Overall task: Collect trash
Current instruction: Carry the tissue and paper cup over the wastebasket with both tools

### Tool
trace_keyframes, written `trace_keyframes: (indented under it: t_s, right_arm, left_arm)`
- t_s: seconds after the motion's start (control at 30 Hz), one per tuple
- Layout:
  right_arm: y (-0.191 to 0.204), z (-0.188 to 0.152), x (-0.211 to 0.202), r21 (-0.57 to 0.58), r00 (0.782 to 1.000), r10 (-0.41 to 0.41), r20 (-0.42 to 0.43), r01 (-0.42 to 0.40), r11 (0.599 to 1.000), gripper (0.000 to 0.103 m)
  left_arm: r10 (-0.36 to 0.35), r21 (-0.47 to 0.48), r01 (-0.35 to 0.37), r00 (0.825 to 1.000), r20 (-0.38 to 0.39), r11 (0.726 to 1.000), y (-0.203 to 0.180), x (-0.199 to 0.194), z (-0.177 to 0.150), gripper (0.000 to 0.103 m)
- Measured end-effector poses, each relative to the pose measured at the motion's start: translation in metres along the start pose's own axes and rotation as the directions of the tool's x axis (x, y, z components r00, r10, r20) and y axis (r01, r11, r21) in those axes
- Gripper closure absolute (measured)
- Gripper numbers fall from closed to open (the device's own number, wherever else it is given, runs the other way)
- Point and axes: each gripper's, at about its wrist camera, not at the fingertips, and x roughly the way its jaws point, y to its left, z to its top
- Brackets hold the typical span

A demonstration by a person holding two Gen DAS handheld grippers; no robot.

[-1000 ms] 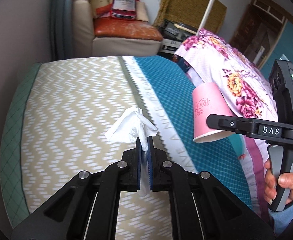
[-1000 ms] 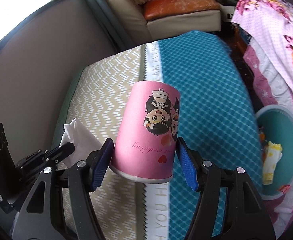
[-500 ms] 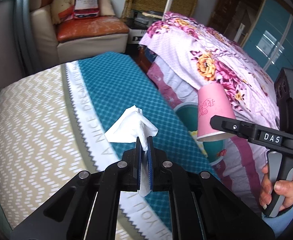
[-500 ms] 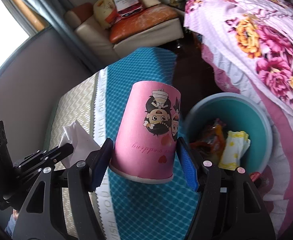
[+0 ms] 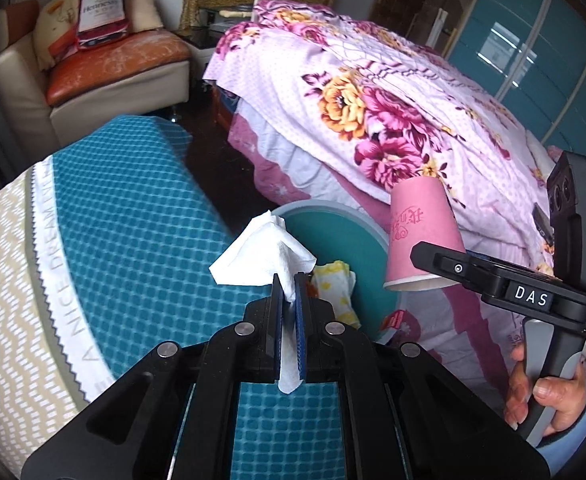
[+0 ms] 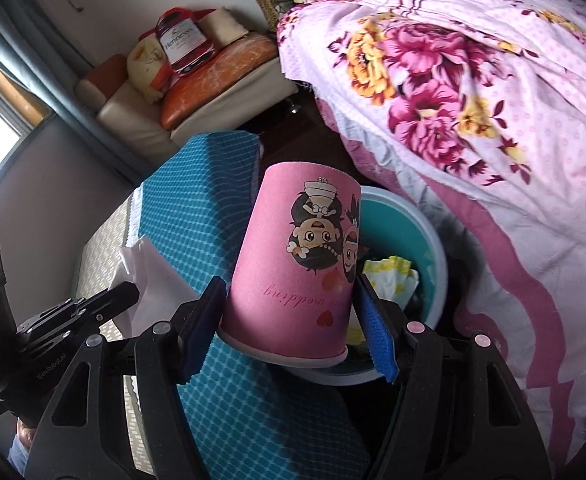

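One crumpled white tissue (image 5: 267, 250) pinched in shut left gripper (image 5: 289, 282); one tapered pink paper cup (image 6: 299, 268), cartoon couple and "wedding" printed upside down, clamped mouth-first in right gripper (image 6: 293, 322). Both near one round teal bin (image 6: 433, 248) holding yellow-white wrappers (image 5: 335, 280). "DAS" on gripper, "A NICE DREAM" on mat (image 5: 133, 208).

"das" on right gripper (image 5: 445, 258); "hennessy" on red bag (image 5: 101, 10).

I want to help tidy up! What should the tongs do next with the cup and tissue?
Probably carry both a little further over the teal bin, then let go. The left tongs pinch the tissue, the right tongs grip the pink cup.
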Motion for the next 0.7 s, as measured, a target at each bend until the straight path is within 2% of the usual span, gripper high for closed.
trace_keyframes:
  t_s: [0.27,0.57,0.67,0.7]
  right_arm:
    - [-0.036,0.004,0.004,0.050,1.000,-0.016,-0.007,0.016,0.999,0.040]
    - [-0.048,0.009,0.007,0.075,1.000,-0.022,-0.011,0.023,0.997,0.040]
    - [-0.050,0.011,0.008,0.078,1.000,-0.021,-0.009,0.022,0.997,0.040]
    - [-0.050,0.011,0.008,0.078,1.000,-0.021,-0.009,0.022,0.997,0.040]
  left_arm:
    - [-0.025,0.044,0.027,0.998,-0.053,0.999,-0.029,0.037,0.015,0.097]
    - [-0.033,0.067,0.041,0.993,-0.115,0.997,-0.041,0.069,0.011,0.096]
    - [-0.030,0.065,0.038,0.992,-0.125,0.997,-0.042,0.075,0.010,0.093]
    - [-0.027,0.066,0.035,0.992,-0.125,0.997,-0.042,0.077,0.010,0.089]
